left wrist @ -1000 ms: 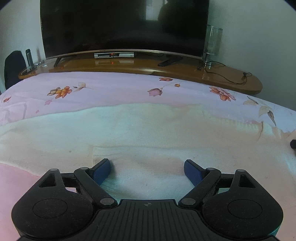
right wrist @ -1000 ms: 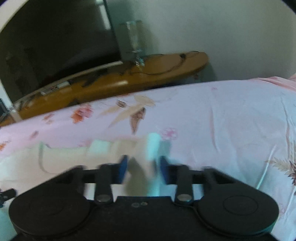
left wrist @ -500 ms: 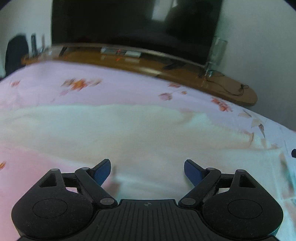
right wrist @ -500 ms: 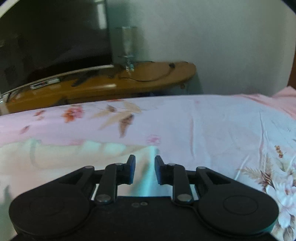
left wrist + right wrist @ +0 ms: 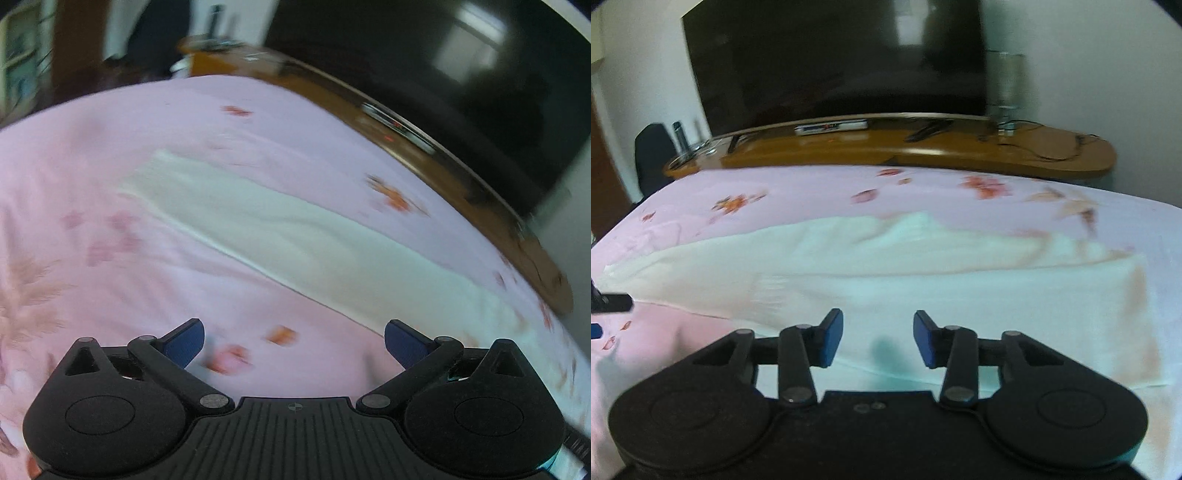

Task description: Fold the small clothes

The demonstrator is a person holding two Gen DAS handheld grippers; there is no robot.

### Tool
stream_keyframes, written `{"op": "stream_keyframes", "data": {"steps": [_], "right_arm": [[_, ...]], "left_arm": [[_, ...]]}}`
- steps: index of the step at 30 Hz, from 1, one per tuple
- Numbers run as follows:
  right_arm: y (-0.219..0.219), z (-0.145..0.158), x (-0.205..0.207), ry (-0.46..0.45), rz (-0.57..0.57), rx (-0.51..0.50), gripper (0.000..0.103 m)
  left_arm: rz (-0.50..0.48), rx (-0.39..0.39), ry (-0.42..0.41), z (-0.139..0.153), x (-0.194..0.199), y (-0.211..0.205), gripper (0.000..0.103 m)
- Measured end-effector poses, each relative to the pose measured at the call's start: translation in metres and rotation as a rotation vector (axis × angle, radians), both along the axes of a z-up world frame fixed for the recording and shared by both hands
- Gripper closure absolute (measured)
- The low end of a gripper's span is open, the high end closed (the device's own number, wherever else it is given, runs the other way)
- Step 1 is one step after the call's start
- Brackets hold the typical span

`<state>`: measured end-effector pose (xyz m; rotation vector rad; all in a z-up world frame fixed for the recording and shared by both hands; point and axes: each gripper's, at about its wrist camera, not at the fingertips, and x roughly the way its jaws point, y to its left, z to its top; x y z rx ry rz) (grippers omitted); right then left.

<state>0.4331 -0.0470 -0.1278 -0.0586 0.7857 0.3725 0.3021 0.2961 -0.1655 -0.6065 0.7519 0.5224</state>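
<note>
A cream knitted garment (image 5: 886, 273) lies flat on the pink floral bedsheet (image 5: 798, 195), folded into a long band. In the left wrist view it shows as a blurred pale strip (image 5: 295, 236) running from upper left to lower right. My left gripper (image 5: 293, 341) is open and empty, over bare sheet just in front of the garment's near edge. My right gripper (image 5: 878, 338) is open and empty, low over the garment's near right part. The left gripper's tip (image 5: 613, 302) shows at the left edge of the right wrist view.
A curved wooden TV stand (image 5: 960, 151) runs along the far side of the bed, with a large dark TV (image 5: 842, 62), a set-top box (image 5: 831, 127), cables and a glass lamp (image 5: 1008, 85). A dark chair (image 5: 652, 155) stands at far left.
My right gripper let go of the garment's end and opened, now over the folded garment. My left gripper swung left, off the garment onto bare sheet, staying open.
</note>
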Motion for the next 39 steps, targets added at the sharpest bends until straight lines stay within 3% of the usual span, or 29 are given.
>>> {"op": "stream_keyframes", "data": {"steps": [5,10,13,15,16,18,21,26,28,30,34,37,39], "right_arm": [[0.041,-0.015,0.010,0.035,0.027,-0.007,0.069],[0.055,-0.028,0.006,0.042,0.040,-0.028,0.066],[0.053,-0.029,0.006,0.039,0.042,-0.017,0.067],[0.052,-0.030,0.008,0.048,0.039,0.004,0.066],[0.050,-0.029,0.009,0.052,0.039,0.012,0.066],[0.048,-0.029,0.011,0.059,0.039,0.026,0.066],[0.046,-0.029,0.012,0.064,0.039,0.044,0.066],[0.044,-0.027,0.011,0.060,0.038,0.048,0.066],[0.043,-0.024,0.011,0.048,0.032,0.046,0.065],[0.042,-0.021,0.009,0.021,0.021,0.023,0.065],[0.045,-0.031,0.010,0.021,0.025,-0.060,0.063],[0.059,-0.039,0.000,-0.060,0.079,-0.176,0.062],[0.056,-0.037,0.003,-0.040,0.062,-0.148,0.062]], "left_arm": [[0.128,-0.073,-0.022,-0.019,-0.007,0.047,0.001],[0.194,-0.140,-0.078,-0.031,-0.004,0.074,0.015],[0.223,-0.165,-0.112,-0.035,0.000,0.084,0.026],[0.239,-0.173,-0.128,-0.038,0.005,0.090,0.043],[0.251,-0.187,-0.142,-0.040,0.007,0.093,0.047],[0.275,-0.221,-0.167,-0.044,0.006,0.100,0.071],[0.301,-0.274,-0.209,-0.051,0.006,0.107,0.073],[0.326,-0.283,-0.234,-0.056,0.019,0.111,0.073],[0.329,-0.269,-0.228,-0.054,0.023,0.109,0.100],[0.332,-0.257,-0.227,-0.051,0.026,0.103,0.101],[0.217,-0.103,-0.267,-0.016,0.032,0.072,0.101],[0.067,-0.030,-0.324,0.017,0.049,0.034,0.101],[-0.041,0.001,-0.348,0.036,0.063,0.003,0.101]]}}
